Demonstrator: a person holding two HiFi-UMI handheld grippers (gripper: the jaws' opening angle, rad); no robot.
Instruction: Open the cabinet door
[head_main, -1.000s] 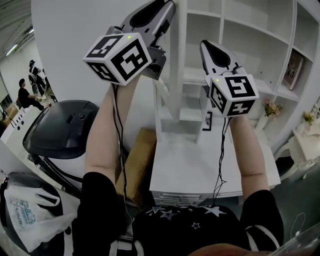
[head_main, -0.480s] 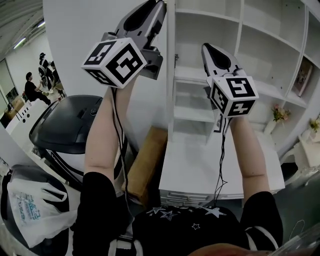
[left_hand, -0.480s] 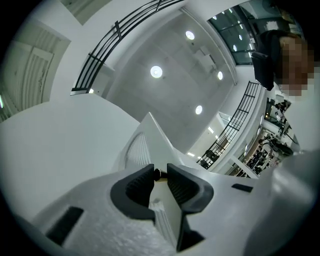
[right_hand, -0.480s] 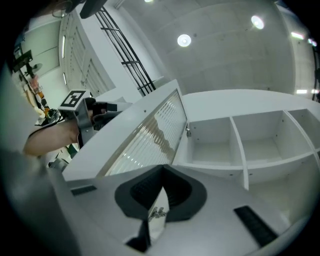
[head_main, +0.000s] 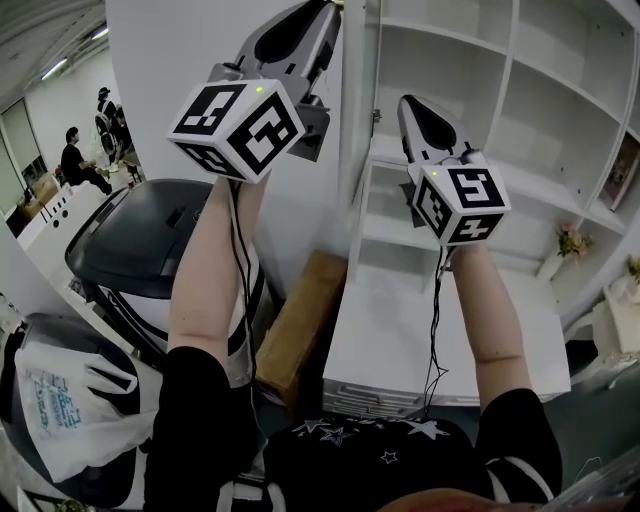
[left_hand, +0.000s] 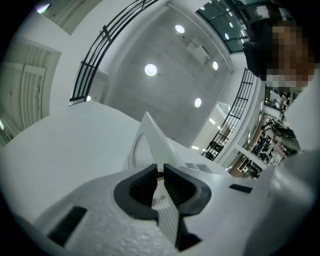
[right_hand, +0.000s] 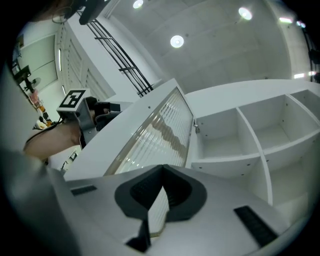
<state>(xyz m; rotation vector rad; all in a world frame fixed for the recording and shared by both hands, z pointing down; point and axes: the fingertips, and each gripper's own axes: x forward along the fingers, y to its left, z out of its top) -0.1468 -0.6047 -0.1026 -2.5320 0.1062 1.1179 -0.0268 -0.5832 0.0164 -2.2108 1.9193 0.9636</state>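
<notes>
With the cabinet door (head_main: 357, 150) already swung out from the white shelves (head_main: 545, 185), the left gripper (left_hand: 159, 169), its jaws just closing, pinches the small brass knob (left_hand: 160, 173) by the tips alone, so an off-arc pull could slip it free, while the right gripper (right_hand: 160, 170) is closed and empty.

The cabinet door (right_hand: 155, 130) is white around a clear ribbed glass panel, the shelves (head_main: 450, 60) and the counter (head_main: 400, 340) plain white, the cardboard box (head_main: 300, 320) brown, the lidded bin (head_main: 150, 240) glossy black, the plastic bag (head_main: 60, 420) white with teal print, the shirt (head_main: 370, 450) black with white stars.
</notes>
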